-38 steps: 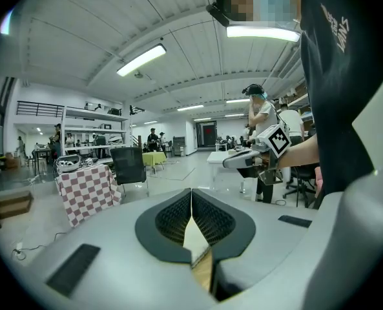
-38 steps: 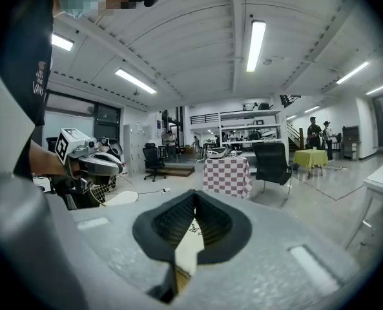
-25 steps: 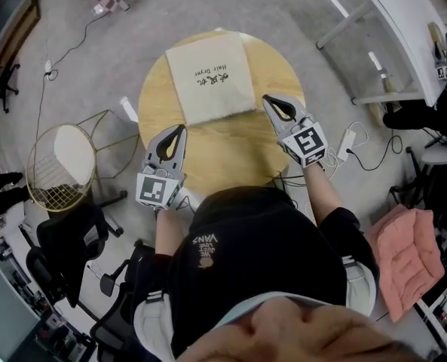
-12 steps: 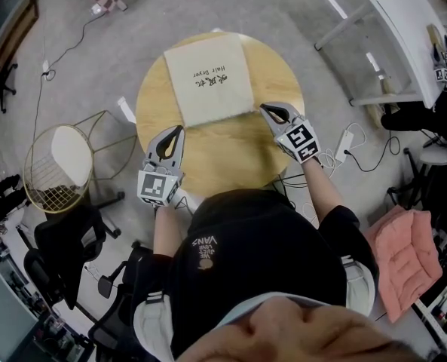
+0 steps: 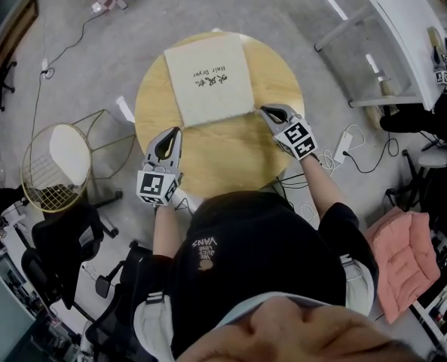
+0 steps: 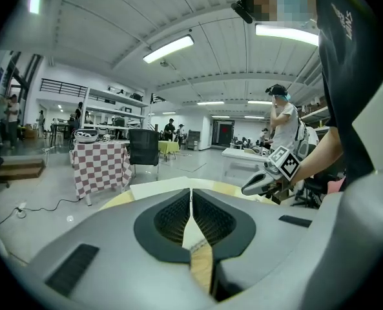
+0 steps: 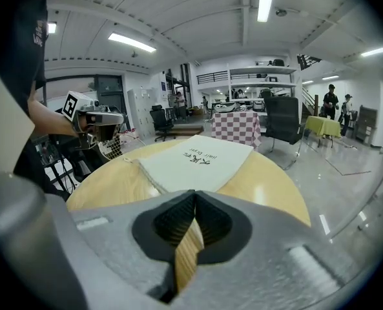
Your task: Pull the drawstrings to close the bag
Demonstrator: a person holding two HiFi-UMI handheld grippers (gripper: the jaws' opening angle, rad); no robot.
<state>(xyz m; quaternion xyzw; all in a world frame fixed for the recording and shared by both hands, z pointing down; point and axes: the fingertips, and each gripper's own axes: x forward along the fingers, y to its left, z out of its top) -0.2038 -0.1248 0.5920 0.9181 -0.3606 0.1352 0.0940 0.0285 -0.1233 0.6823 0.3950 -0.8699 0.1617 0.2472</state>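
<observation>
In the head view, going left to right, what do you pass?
Gold wire basket, left hand-held gripper, drawstring bag, right hand-held gripper, white table.

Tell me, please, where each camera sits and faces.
Head view: on the head, steeply down onto the round wooden table and flat cream cloth bag; torso, forearms show.
Left gripper view: on left gripper, facing across the table; shut jaws, torso show.
Right gripper view: on right gripper, facing the bag; shut jaws show.
Shared: all see the bag.
</observation>
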